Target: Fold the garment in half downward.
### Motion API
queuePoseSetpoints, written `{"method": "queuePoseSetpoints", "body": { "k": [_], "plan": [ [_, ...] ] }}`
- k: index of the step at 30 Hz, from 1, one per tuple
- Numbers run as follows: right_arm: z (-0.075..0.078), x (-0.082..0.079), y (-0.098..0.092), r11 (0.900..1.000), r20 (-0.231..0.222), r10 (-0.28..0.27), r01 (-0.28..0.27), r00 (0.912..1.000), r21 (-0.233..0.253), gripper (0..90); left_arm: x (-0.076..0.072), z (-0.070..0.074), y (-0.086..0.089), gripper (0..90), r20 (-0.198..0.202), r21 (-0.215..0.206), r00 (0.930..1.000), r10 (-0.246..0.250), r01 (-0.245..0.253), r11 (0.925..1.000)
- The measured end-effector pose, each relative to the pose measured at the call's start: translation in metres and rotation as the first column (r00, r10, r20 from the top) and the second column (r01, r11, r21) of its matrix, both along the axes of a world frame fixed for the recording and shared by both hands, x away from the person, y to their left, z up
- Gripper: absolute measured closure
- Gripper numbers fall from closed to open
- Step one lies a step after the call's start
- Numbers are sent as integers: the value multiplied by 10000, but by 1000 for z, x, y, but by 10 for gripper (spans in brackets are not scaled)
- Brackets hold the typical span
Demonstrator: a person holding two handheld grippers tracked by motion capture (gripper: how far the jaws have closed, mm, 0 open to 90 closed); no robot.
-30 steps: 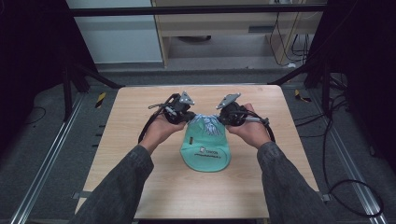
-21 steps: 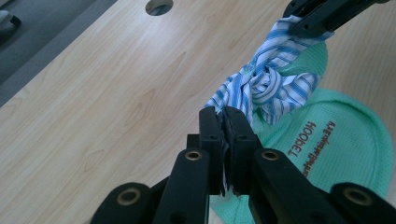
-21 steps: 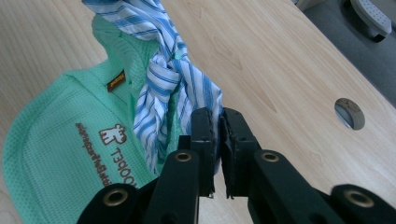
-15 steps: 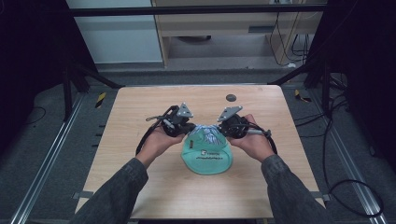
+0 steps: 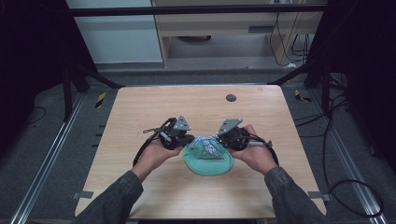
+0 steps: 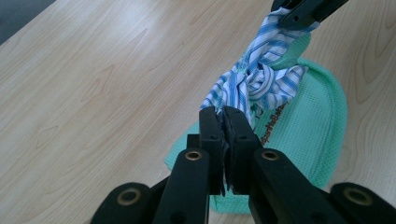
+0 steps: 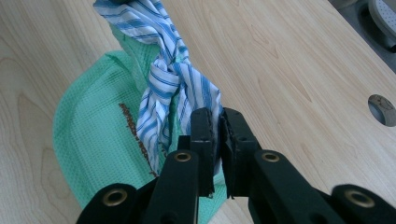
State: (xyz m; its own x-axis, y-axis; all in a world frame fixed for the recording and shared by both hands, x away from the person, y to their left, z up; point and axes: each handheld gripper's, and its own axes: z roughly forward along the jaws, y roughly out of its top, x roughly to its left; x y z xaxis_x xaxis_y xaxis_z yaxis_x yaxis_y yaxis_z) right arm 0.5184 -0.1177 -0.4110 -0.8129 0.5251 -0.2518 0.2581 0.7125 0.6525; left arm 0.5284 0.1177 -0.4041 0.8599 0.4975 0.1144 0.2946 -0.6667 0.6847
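wood table (image 5: 140,116) under my grippers: l gripper (image 6: 223,116) & r gripper (image 7: 215,119) both clamped on striped cloth (image 6: 261,84) ends, knot strung between them, just ahead of each, over green cloth (image 5: 208,163).

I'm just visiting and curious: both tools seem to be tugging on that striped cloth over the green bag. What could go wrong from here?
1. The striped cloth is knotted; pulling apart may tighten it.
2. The left tool and right tool pinch only thin edges, so the fabric could slip free.
3. The green bag lies loose on the table and might get dragged.
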Motion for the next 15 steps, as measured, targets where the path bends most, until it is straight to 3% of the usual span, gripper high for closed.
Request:
{"method": "queuePoseSetpoints", "body": {
  "k": [15],
  "plan": [
    [-10,-9,-1,9999,-194,137,-137,9997,10,833,-10,-11,2,872,-115,-16,9998,-172,171,9999]
  ]
}}
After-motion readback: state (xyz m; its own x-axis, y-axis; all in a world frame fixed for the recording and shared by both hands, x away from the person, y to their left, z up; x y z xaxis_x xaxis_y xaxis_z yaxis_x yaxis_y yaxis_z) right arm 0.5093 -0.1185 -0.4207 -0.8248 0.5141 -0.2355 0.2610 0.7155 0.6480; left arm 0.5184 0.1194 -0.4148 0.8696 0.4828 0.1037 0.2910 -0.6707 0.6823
